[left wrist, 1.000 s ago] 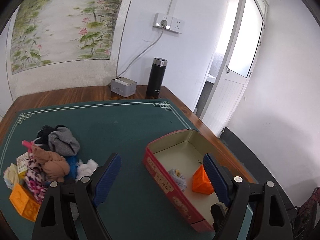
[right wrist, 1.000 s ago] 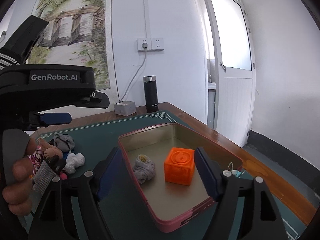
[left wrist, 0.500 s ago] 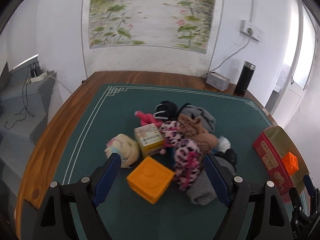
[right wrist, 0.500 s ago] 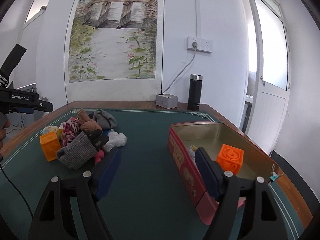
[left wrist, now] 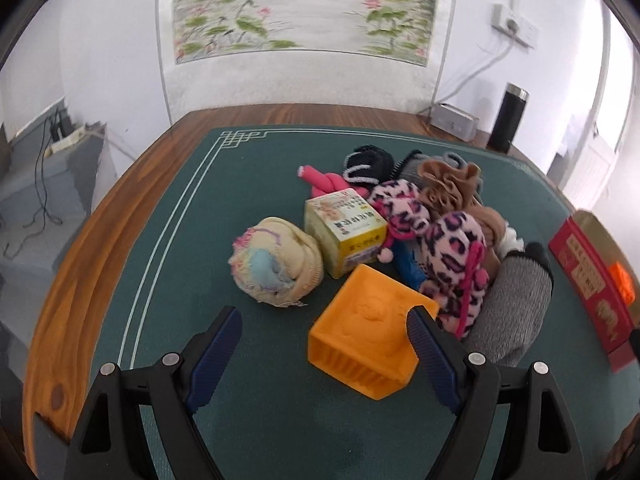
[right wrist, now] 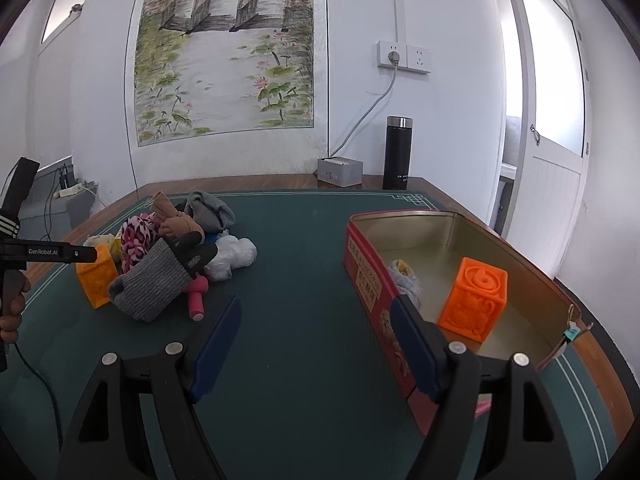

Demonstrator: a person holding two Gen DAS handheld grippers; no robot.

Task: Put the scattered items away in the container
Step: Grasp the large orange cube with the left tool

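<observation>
1. The left gripper [left wrist: 322,330] is held wide apart, and nothing is pinched.
2. The yellow-orange block [left wrist: 366,344] is seen between its fingers, nearer the right one.
3. The right gripper [right wrist: 316,330] is spread over bare mat, just left of the red tin [right wrist: 366,276].

Matt green felt mat [left wrist: 260,184] over glossy wooden worktop [left wrist: 80,272]; beside the shiny metal tin [right wrist: 452,240], fuzzy cloth socks [left wrist: 452,248], smooth plastic cube [left wrist: 368,340].

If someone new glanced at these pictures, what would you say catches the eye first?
The heap of socks and toys on the green mat, fronted by a yellow-orange cube just ahead of the open left tool. To its right, the red tin holds a bright orange cube.
</observation>
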